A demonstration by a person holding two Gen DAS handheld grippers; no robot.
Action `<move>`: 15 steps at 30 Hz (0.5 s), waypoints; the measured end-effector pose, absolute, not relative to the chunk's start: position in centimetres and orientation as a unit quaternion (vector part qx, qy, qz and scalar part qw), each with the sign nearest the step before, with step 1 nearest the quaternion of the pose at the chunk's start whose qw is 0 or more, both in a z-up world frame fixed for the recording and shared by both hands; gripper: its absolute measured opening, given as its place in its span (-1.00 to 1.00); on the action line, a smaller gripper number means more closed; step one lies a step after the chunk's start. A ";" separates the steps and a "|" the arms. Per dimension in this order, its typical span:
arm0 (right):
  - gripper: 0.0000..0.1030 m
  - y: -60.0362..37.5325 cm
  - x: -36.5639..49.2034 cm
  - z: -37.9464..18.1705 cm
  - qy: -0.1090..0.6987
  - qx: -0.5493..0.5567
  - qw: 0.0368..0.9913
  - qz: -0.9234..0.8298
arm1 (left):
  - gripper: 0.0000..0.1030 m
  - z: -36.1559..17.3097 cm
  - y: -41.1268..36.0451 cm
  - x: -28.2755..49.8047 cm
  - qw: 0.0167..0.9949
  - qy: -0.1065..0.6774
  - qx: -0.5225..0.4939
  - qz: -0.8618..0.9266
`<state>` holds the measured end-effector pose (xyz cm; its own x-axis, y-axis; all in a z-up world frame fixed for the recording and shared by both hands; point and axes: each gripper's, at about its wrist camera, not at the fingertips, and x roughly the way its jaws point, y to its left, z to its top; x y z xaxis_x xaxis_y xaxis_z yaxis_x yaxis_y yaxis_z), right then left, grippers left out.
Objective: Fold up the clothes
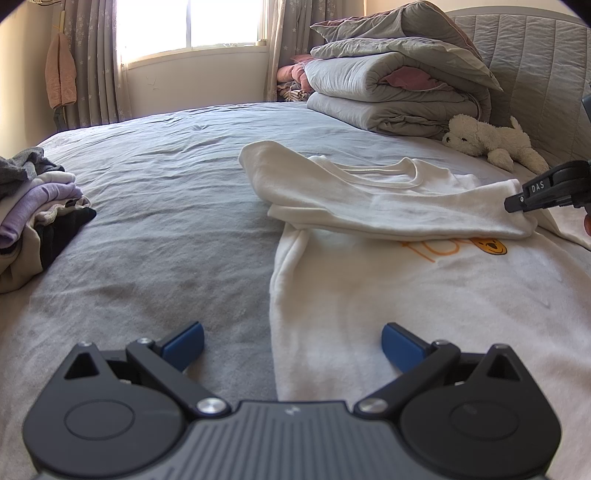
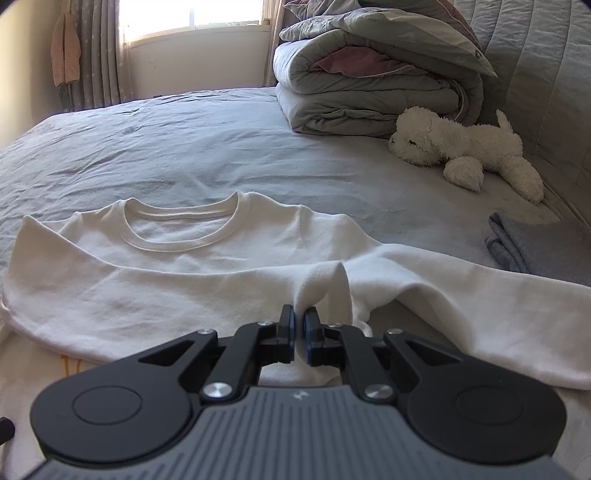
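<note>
pinching soft white fleecy sweatshirt [image 2: 184,280]

— How many shirts have I got laid out on the bed [image 1: 166,155]?

— One white sweatshirt [image 2: 184,266].

— And claws?

— Two: my left claw [image 1: 291,341] and my right claw [image 2: 299,319].

— Soft toys?

— One white plush dog [image 2: 465,147].

— Bedding?

— One stack of folded quilts [image 1: 399,85]; I can't count the layers for sure.

— Other clothes?

— One heap of mixed clothes [image 1: 40,206], number unclear; one folded grey garment [image 2: 532,243]; one pink jacket [image 1: 61,74] hanging by the one window [image 1: 192,26].
</note>
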<state>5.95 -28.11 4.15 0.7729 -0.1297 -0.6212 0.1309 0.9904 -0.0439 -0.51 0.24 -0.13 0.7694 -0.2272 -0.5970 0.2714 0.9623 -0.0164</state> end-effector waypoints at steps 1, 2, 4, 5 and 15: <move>-0.85 -28.1 5.9 4.2 0.330 0.002 0.942 -0.068 | 0.99 -0.1 0.2 -0.5 0.940 0.313 0.035 -0.133; -0.85 -28.1 5.9 4.2 0.330 0.002 0.942 -0.067 | 0.99 -0.1 0.2 -0.5 0.940 0.313 0.035 -0.133; -0.85 -28.1 5.8 4.3 0.331 0.004 0.941 -0.065 | 0.99 -0.1 0.2 -0.5 0.940 0.313 0.035 -0.133; -0.85 -28.0 5.7 4.4 0.331 0.004 0.942 -0.064 | 0.99 -0.1 0.2 -0.5 0.940 0.313 0.035 -0.133; -0.85 -27.8 5.0 4.8 0.334 0.011 0.941 -0.052 | 0.99 -0.1 0.2 -0.5 0.940 0.312 0.035 -0.133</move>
<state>4.99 -27.83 4.76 0.7714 -0.0909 -0.6299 0.1054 0.9943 -0.0144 -0.51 0.23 -0.13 0.7695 -0.2272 -0.5968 0.2714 0.9623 -0.0163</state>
